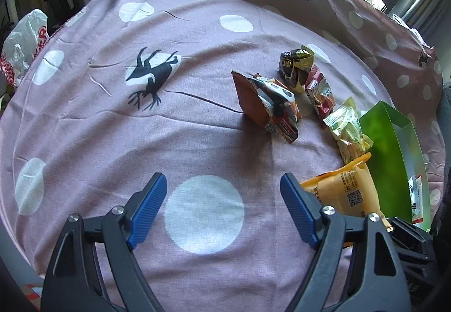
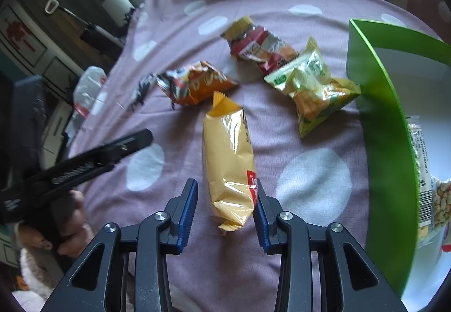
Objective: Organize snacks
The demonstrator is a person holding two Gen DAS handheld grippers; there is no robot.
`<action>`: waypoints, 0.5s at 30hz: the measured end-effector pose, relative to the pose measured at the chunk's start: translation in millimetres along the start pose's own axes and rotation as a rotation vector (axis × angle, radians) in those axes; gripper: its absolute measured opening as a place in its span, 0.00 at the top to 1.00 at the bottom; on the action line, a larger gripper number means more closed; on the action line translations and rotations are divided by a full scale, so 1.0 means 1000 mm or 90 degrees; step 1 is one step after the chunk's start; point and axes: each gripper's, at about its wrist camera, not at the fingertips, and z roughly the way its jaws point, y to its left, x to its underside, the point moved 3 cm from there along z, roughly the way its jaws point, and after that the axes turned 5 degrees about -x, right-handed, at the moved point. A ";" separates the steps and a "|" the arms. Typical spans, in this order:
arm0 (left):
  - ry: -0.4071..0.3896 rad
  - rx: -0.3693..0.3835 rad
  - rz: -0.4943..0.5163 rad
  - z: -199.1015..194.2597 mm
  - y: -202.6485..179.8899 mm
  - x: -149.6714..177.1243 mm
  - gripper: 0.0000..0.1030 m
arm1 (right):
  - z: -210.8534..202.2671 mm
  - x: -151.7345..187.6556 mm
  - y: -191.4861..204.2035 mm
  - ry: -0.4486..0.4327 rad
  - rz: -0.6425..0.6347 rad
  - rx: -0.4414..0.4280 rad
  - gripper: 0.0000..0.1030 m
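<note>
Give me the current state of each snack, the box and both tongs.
left tongs: open, empty
right tongs: open, straddling yellow packet
yellow packet: lying flat, not gripped
orange packet: loose on bedspread
red packet: loose
green-yellow packet: loose beside box
green box: open, snacks inside

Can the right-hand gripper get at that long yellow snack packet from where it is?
Probably yes. The right gripper is open, its fingers either side of the yellow packet, which lies flat on the spotted cloth with nothing covering it.

little legible text
white plastic bag (image 1: 26, 41) shows red letters "er"; yellow snack packet (image 1: 348, 193) carries a qr code and print too small to read.
</note>
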 end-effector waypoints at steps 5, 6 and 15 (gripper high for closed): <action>-0.013 0.025 0.011 -0.004 -0.009 0.003 0.21 | -0.029 -0.003 -0.008 -0.056 0.022 -0.013 0.48; -0.024 0.031 0.016 -0.007 -0.011 0.003 0.21 | -0.033 -0.004 -0.009 -0.070 0.028 -0.012 0.47; -0.028 0.076 0.103 -0.014 -0.045 0.016 0.21 | -0.045 -0.009 -0.020 -0.101 0.072 -0.070 0.43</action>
